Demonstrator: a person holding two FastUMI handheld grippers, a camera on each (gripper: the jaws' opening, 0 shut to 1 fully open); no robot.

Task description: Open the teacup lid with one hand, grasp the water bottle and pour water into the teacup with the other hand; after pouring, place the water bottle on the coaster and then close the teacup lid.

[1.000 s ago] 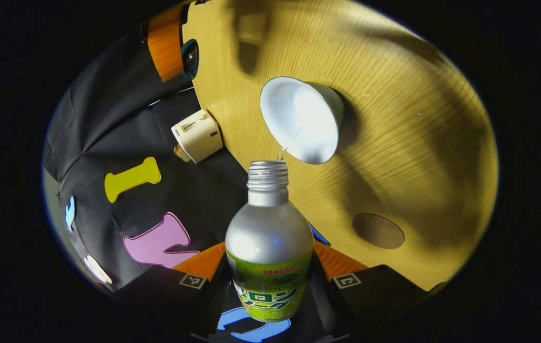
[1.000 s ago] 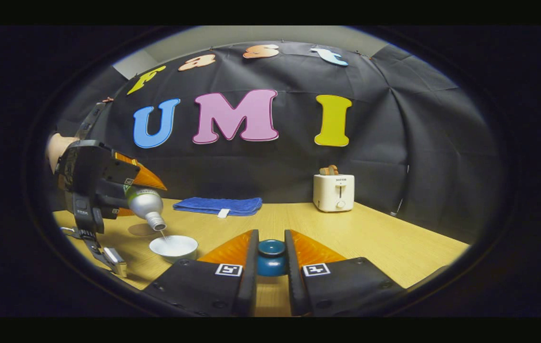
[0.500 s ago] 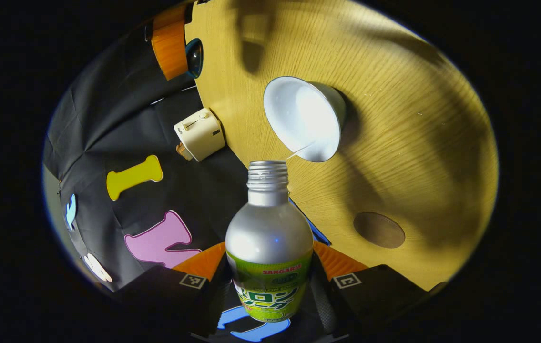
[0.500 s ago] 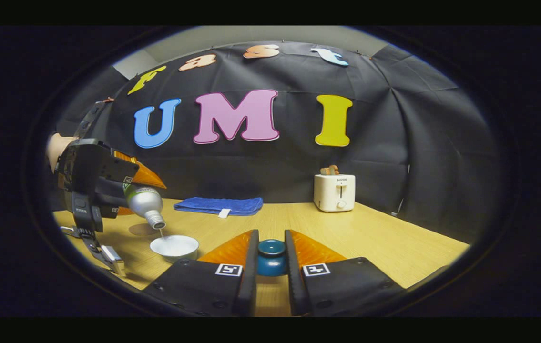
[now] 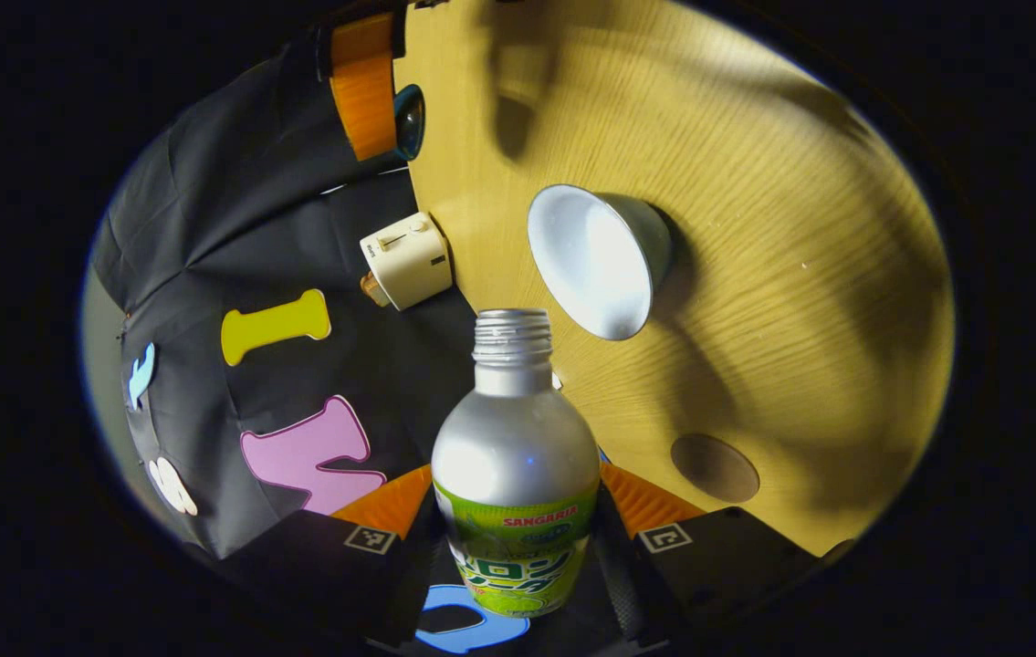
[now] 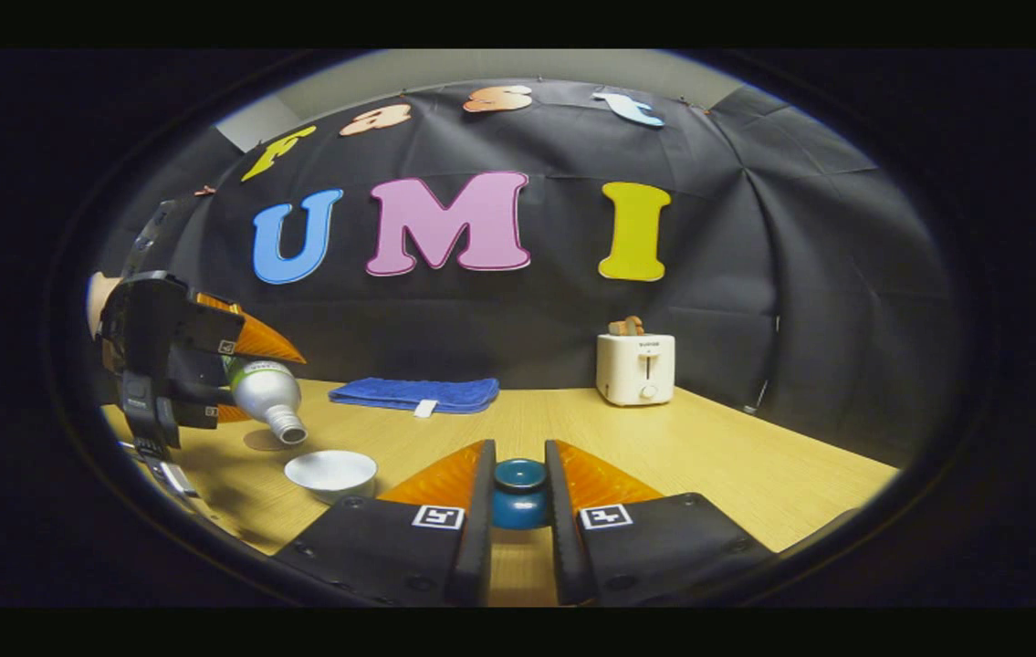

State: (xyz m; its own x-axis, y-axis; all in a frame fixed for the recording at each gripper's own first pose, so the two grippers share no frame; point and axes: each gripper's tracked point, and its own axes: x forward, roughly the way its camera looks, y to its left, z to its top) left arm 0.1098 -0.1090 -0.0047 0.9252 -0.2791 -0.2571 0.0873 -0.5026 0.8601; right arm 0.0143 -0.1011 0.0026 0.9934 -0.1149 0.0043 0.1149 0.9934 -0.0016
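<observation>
1. Left gripper (image 5: 518,538): fingers clamped round the water bottle (image 5: 515,474), tilted mouth-down beside the teacup (image 5: 598,260) w/ no stream showing; pour looks finished.
2. Right gripper (image 6: 518,511): fingers closed on the blue teacup lid (image 6: 518,491), held off to the side so the cup's mouth is free.
3. Coaster (image 5: 715,467) lies on the bench (image 5: 800,228) near the cup, bare — prob. the bottle's next stop.

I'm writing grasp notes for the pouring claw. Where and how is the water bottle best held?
Grip the water bottle round its wide labelled body, one finger on each side, coming from the base end, as the left claw does now. The straight-sided body gives flat contact; the shoulder and threaded neck taper and must stay free for pouring.
</observation>
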